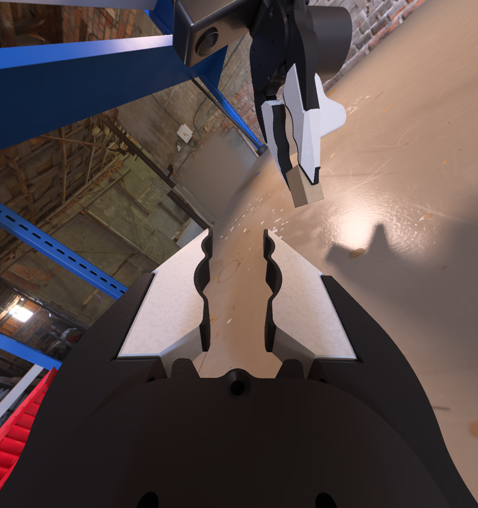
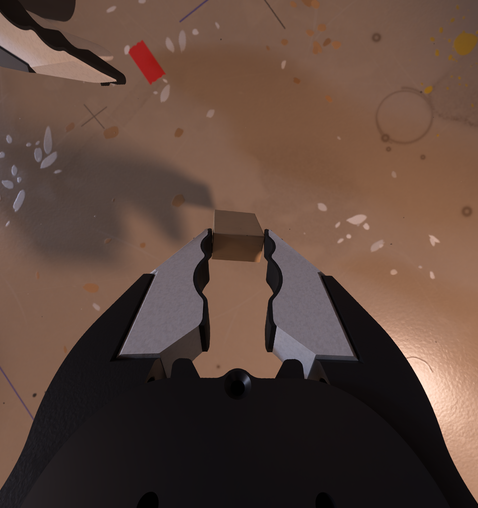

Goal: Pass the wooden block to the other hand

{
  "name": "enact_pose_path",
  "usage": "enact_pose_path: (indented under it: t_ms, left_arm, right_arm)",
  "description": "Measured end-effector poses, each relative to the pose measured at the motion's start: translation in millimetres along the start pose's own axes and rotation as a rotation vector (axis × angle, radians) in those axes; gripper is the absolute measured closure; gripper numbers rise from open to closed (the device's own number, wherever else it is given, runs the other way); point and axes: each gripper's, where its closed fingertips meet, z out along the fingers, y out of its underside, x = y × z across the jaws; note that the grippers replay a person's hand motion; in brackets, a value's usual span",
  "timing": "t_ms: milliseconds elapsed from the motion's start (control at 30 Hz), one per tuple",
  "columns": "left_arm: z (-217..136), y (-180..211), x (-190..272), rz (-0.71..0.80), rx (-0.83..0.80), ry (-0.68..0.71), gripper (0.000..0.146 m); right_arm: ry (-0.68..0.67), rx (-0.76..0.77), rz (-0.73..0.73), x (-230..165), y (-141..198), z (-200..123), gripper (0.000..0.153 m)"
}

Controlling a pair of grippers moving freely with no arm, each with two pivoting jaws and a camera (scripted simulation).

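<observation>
Centrally in the right wrist view, the right gripper [image 2: 237, 242] pinches the wooden block [image 2: 236, 237] at its fingertips above the table [image 2: 369, 302]; the left gripper [image 1: 237, 242] gapes, holding nothing.

The wooden block [image 2: 236, 237] is showing pale tan with faint grain. The right gripper [image 2: 237, 236] is wearing a black body, white fingers [image 2: 171, 297] and black wavy pads; the left gripper [image 1: 237, 236] is showing the same colours. The surface [image 2: 342, 170] is glowing brown, speckled with white and orange flecks, a yellow splash [image 2: 464, 42] at one o'clock and a red strip [image 2: 146, 61] at eleven. Blue beams [image 1: 67, 77] are crossing brick walls [image 1: 375, 30] at ten o'clock.
</observation>
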Motion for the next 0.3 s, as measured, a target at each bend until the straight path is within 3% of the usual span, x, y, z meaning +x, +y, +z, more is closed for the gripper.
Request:
enact_pose_path:
  t_ms: [300]
  left_arm:
    - [0,2,-2,-0.025,-0.01,-0.002,0.11]
  right_arm:
    - [0.004,-0.011,-0.012,4,-12,5,0.115]
